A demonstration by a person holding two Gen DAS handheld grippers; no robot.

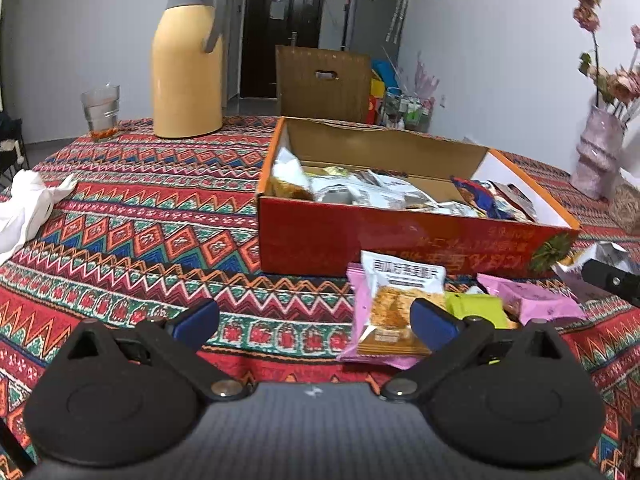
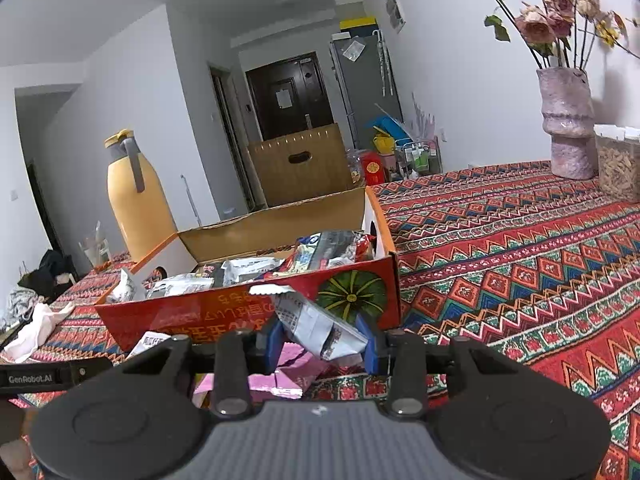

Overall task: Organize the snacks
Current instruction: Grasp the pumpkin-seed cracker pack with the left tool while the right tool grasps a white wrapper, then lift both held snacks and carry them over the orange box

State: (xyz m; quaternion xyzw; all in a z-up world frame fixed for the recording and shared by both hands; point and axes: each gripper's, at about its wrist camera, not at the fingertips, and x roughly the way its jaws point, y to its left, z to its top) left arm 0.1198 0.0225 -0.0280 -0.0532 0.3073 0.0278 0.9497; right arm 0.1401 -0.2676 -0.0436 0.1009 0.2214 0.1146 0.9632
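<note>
An open red cardboard box [image 1: 320, 236] holds several snack packets [image 1: 368, 192]. In front of it on the patterned cloth lie loose packets: a white-and-orange one [image 1: 396, 304], pink ones [image 1: 532, 300] and a green one [image 1: 476, 308]. My left gripper [image 1: 314, 322] is open and empty, low over the cloth just left of these packets. My right gripper [image 2: 322, 340] is shut on a white-and-grey snack packet [image 2: 316, 324], held just in front of the box's [image 2: 224, 312] near wall. Pink packets [image 2: 280, 376] lie below it.
A yellow thermos jug [image 1: 188, 60] and a glass [image 1: 101, 112] stand at the back left. A crumpled white cloth [image 1: 28, 208] lies at the left. A pink vase of dried flowers [image 2: 568, 120] and a clear container [image 2: 618, 164] stand at the right.
</note>
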